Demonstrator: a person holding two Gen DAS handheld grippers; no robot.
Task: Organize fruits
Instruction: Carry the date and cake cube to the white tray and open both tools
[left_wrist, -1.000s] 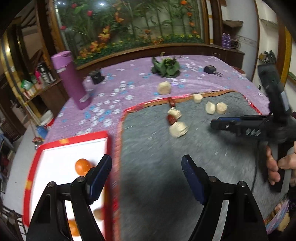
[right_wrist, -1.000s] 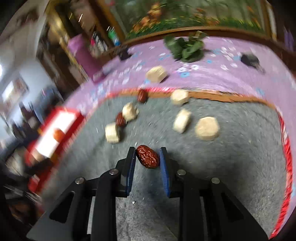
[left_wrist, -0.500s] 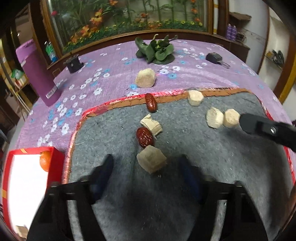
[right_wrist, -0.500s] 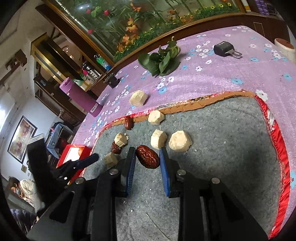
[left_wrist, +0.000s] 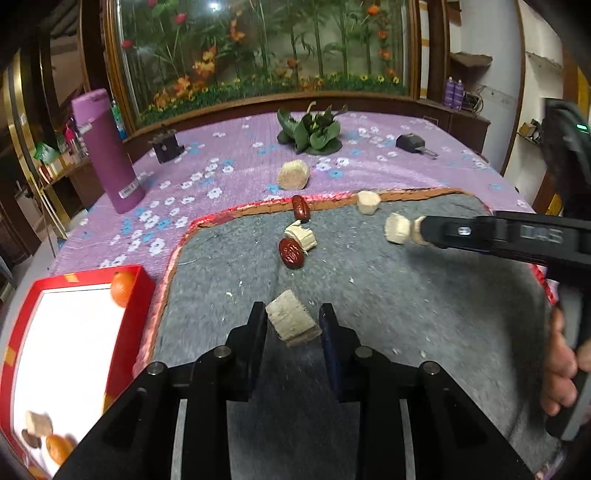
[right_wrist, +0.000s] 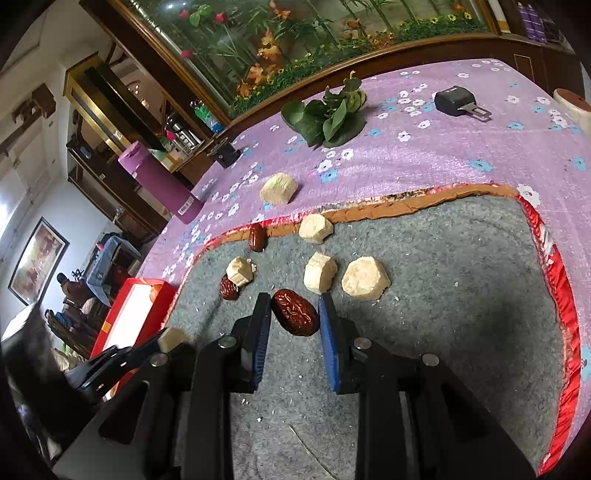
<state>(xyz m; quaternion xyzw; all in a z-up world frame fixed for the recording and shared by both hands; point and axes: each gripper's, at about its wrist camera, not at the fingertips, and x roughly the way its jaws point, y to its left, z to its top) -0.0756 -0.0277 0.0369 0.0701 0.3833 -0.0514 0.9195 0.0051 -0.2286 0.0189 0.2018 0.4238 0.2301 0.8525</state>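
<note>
My left gripper (left_wrist: 292, 326) is shut on a beige fruit chunk (left_wrist: 291, 323) just above the grey mat (left_wrist: 406, 314). My right gripper (right_wrist: 294, 321) is shut on a wrinkled red date (right_wrist: 295, 312); in the left wrist view it reaches in from the right (left_wrist: 480, 236). On the mat lie two more dates (right_wrist: 229, 287) (right_wrist: 257, 237) and several beige chunks (right_wrist: 320, 272) (right_wrist: 365, 278) (right_wrist: 316, 229). Another chunk (right_wrist: 277, 189) rests on the purple cloth. At the left stands a red box (left_wrist: 22, 332) holding oranges (left_wrist: 122, 283) and a chunk (left_wrist: 37, 422).
A purple bottle (left_wrist: 107, 155) stands at the back left. Green leaves (left_wrist: 314, 131), a black key (left_wrist: 412, 143) and a small black object (left_wrist: 166, 147) lie on the flowered cloth (left_wrist: 221, 177). A hand (left_wrist: 561, 369) holds the right gripper's handle.
My left gripper swung from over the red box to the mat and shut on the beige chunk. The right gripper kept its date and moved a little closer to the chunks.
</note>
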